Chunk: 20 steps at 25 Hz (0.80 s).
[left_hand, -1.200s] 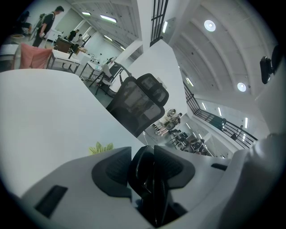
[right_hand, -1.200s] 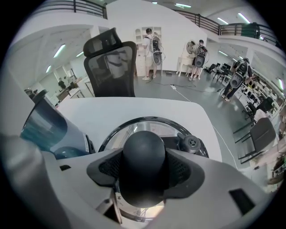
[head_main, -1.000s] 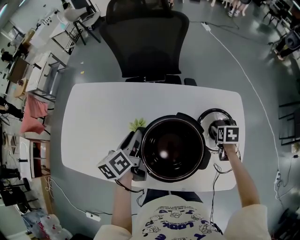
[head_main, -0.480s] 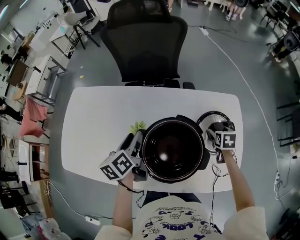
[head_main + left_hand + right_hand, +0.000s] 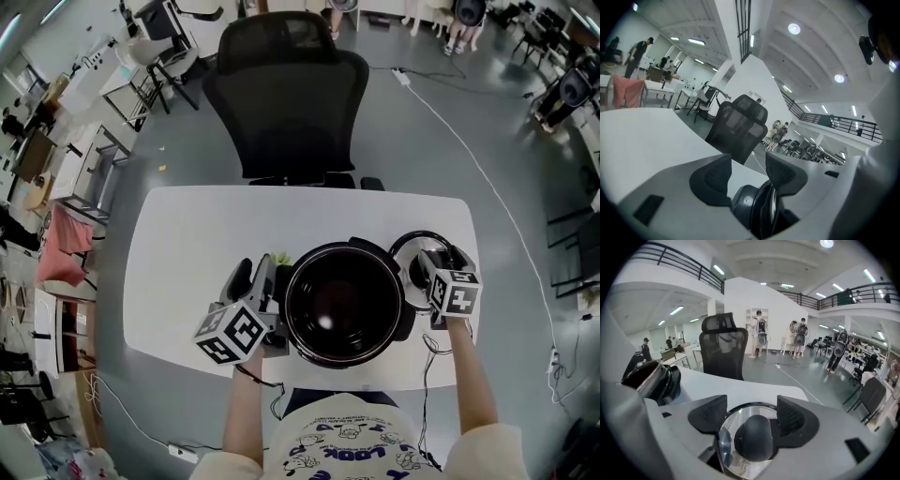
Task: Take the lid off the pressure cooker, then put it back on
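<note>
The black pressure cooker stands without its lid in the middle of the white table. Its glass lid with a black knob lies flat on the table to the cooker's right. My right gripper hovers just above the knob, open, its pads clear of it. My left gripper is at the cooker's left side with its jaws opening. The cooker's side handle lies below and between them, untouched.
A black office chair stands behind the table's far edge. A small green thing lies on the table by the left gripper. Cables hang off the near table edge at the right, and a white cable crosses the floor.
Both grippers have risen and their jaws have spread. The left has come away from the cooker's side handle, and the right has lifted off the lid's knob.
</note>
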Each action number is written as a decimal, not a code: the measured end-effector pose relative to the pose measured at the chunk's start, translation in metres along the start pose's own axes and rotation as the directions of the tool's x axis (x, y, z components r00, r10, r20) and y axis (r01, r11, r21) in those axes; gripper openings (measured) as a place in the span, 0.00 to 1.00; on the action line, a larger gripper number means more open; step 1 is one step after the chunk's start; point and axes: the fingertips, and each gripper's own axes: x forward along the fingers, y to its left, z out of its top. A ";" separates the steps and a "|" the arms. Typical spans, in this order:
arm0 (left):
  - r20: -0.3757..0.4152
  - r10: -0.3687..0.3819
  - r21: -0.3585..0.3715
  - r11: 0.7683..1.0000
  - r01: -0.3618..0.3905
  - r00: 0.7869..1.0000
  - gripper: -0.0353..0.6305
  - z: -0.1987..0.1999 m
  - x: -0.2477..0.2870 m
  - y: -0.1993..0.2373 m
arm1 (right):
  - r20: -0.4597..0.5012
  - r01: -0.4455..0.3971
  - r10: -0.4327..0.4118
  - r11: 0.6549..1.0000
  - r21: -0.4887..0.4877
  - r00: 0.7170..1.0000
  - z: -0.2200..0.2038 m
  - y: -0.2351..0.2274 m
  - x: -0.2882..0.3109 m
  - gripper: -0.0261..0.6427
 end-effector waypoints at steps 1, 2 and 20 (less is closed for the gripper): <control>0.014 -0.005 0.020 1.000 0.004 1.000 0.39 0.006 -0.002 -0.005 | 0.038 0.007 -0.007 1.000 -0.015 0.999 0.012 0.004 -0.010 0.54; 0.028 -0.012 0.040 0.999 0.011 1.000 0.39 0.012 -0.004 -0.011 | 0.076 0.016 -0.014 0.999 -0.032 0.997 0.024 0.009 -0.020 0.53; 0.235 -0.191 0.374 0.923 0.093 0.953 0.12 0.079 -0.048 -0.130 | 0.541 -0.003 0.019 1.000 -0.029 0.841 0.143 0.076 -0.180 0.26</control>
